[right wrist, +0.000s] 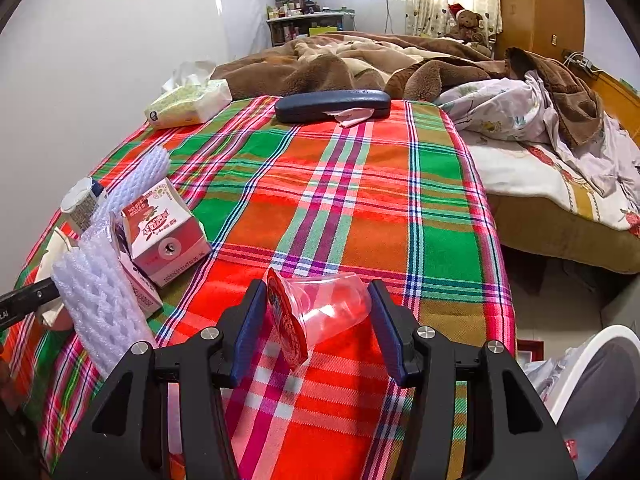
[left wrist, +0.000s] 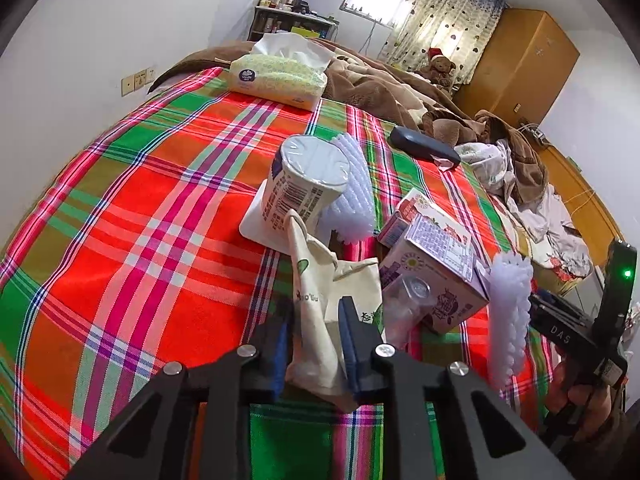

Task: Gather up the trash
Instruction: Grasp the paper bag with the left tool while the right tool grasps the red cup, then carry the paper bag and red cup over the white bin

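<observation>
My left gripper [left wrist: 316,336] is shut on a crumpled cream paper bag [left wrist: 320,320] low over the plaid cloth [left wrist: 160,200]. Beyond it stand a white yogurt cup [left wrist: 308,184], a purple milk carton [left wrist: 432,264] and white foam nets [left wrist: 508,312]. My right gripper [right wrist: 320,320] is shut on a clear plastic cup [right wrist: 320,312] with a red peeled lid, lying sideways between the fingers. In the right wrist view the carton [right wrist: 164,232], foam net [right wrist: 96,300] and yogurt cup [right wrist: 84,204] lie at the left.
A tissue pack [left wrist: 276,76] and a dark glasses case [right wrist: 332,106] with a scrap of tissue lie at the cloth's far end. Brown blankets [right wrist: 360,64] lie behind. A white bin [right wrist: 592,380] stands on the floor at the right.
</observation>
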`<state>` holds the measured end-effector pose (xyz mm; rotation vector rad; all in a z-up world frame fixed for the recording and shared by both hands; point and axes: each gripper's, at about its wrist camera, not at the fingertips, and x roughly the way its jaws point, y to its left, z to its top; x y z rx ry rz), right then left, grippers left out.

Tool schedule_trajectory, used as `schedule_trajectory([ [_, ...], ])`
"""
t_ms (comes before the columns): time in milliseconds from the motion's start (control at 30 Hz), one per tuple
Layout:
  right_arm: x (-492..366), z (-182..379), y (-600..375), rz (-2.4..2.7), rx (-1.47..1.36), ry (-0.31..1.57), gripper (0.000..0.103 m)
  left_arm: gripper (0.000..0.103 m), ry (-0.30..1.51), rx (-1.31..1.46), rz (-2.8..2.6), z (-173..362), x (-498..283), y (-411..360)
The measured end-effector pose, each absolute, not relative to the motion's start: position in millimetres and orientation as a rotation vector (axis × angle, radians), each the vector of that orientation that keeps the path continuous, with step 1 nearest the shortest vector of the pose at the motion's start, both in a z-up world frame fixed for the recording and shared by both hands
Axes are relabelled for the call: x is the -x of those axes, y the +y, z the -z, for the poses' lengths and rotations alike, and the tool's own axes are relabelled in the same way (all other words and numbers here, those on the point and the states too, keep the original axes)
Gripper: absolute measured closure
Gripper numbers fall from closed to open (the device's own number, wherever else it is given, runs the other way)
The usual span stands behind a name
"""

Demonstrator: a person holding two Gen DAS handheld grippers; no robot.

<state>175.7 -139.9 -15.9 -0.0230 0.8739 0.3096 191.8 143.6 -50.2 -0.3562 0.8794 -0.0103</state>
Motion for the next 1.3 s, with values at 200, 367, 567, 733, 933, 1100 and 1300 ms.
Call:
schedule_trajectory([
  [200, -171.2, 14.4, -140.5, -0.310, 0.017, 0.861, 0.050, 0.081, 0.908, 0.318, 0.010, 52.6, -187.9, 139.5],
  [367, -169.5, 15.0, -139.8, -0.317, 0.011, 0.859, 0.050, 0.065, 0.888, 0.350, 0.000, 60.0, -177.8, 139.6],
  [567, -165.0, 12.7, -141.2, -0.317, 0.012, 0.847, 0.050, 0.076, 0.887, 0.313, 0.006, 58.0, -176.5, 130.8],
  [733, -161.2, 10.4, -144.1, -0.318, -0.007, 0.838, 0.050, 0.076, 0.876, 0.287, 0.010, 51.8, -173.9, 125.1],
  [933, -152.5, 4.1, -147.7, -0.323, -0.019, 0.817, 0.050, 0.076, 0.845, 0.291, 0.008, 35.2, -166.1, 125.5],
  [1100, -140.3, -7.6, -159.1, -0.317, -0.050, 0.787, 0.050, 0.076, 0.801, 0.263, 0.024, 11.7, -156.1, 115.3],
  [1300, -120.6, -22.1, -178.6, -0.296, -0.081, 0.751, 0.050, 0.076, 0.767, 0.214, 0.078, -11.4, -144.8, 88.7],
])
